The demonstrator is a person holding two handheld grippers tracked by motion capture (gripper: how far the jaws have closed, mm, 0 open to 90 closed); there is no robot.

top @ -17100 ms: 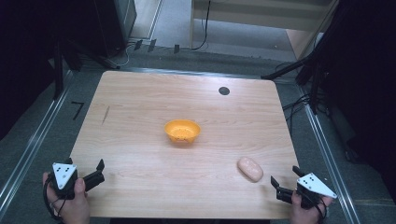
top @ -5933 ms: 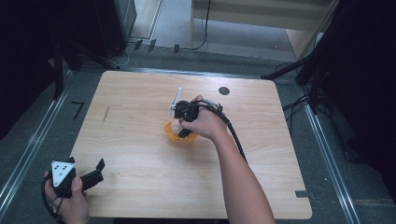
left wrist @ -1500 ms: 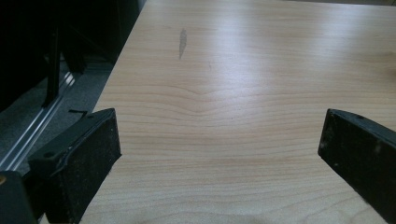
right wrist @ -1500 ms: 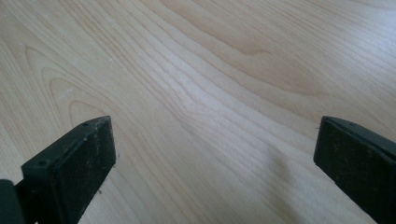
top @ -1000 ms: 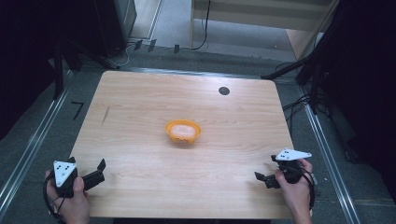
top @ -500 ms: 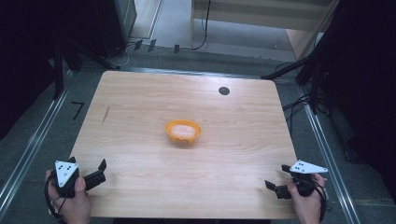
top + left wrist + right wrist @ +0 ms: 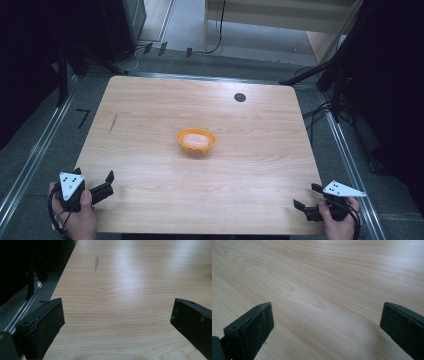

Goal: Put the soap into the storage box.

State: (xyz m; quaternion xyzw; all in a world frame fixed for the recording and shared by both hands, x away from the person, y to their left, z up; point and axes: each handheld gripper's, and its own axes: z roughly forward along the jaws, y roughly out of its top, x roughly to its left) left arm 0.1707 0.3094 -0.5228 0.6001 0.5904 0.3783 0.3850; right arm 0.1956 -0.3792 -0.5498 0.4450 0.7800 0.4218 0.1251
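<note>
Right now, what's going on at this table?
A person holds a gripper in each hand at the near edge of the wooden table. The left gripper and right gripper are both open and hold nothing. An orange bowl sits mid-table with a pale pinkish item lying in it. Neither gripper is near the bowl.

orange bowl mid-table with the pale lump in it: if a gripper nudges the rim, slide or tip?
The orange bowl looks small, shallow and thin-walled, so probably light: likely to slide on the smooth wooden table. A high push on the rim might tip it, though the pale rounded item inside may steady it.
</note>
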